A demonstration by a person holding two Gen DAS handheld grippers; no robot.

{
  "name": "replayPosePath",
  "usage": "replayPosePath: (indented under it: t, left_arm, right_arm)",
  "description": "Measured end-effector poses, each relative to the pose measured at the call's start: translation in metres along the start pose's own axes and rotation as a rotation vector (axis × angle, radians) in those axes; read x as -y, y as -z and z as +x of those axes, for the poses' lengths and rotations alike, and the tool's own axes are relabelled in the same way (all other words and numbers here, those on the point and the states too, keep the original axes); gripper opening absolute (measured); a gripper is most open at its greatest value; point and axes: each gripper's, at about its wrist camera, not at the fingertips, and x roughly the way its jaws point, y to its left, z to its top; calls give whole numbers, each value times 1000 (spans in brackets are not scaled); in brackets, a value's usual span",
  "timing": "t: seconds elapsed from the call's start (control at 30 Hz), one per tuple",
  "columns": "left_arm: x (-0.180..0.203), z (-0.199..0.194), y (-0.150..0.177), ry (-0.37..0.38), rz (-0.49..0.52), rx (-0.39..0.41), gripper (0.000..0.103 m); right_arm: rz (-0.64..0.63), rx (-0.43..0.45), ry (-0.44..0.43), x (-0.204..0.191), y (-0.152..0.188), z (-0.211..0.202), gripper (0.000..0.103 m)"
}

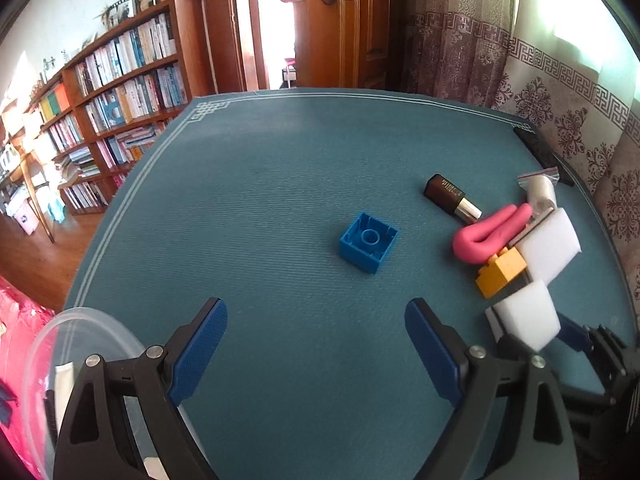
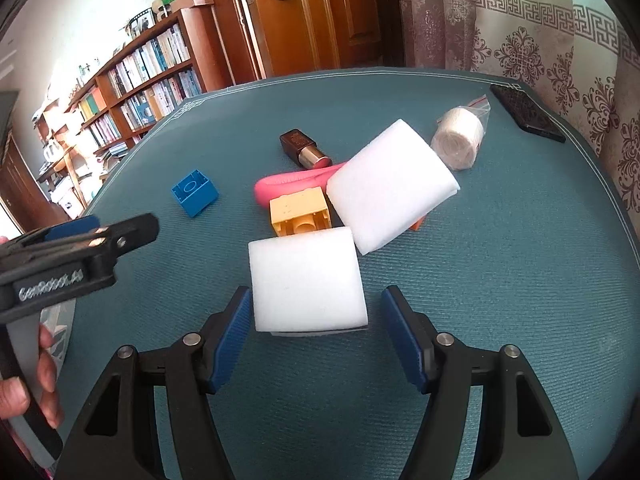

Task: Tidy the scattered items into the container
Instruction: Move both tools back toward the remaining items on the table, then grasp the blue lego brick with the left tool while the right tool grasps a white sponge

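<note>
Clear container (image 1: 80, 344) at table's near-left edge. Left gripper (image 2: 120, 236) marked "GenRobot.AI"; jaws wide apart, empty. Blue brick (image 1: 368, 242) mid-table, open mat (image 1: 260, 168) around it. Right gripper (image 2: 316, 336) jaws spread either side of white sponge (image 2: 306, 280), left pad touching. Clutter behind.

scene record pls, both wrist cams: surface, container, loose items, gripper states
surface: teal mat
container: clear plastic tub at the mat's near-left edge, something white inside
loose items: blue brick, yellow brick, pink folded piece, lipstick, bagged white roll, two white foam blocks, far one lying over the pile
left gripper: open, holding nothing
right gripper: open around the near foam block, left pad about touching, right pad clear
extra: black flat object at the far-right corner
</note>
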Motion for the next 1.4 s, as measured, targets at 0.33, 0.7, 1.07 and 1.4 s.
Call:
replayPosePath:
  t: [0.33, 0.7, 1.07, 1.4]
  left_arm:
    - [15, 26, -19, -1, 25, -4, 93]
    - [25, 41, -32, 16, 50, 1, 93]
    - [25, 61, -30, 31, 41, -5, 93]
    - [23, 58, -29, 37, 40, 21, 69]
  right_arm:
    - [-2, 16, -6, 4, 3, -2, 62]
    - [8, 23, -15, 5, 3, -2, 62]
    - [6, 25, -15, 5, 3, -1, 62]
    - [9, 27, -16, 7, 3, -1, 59]
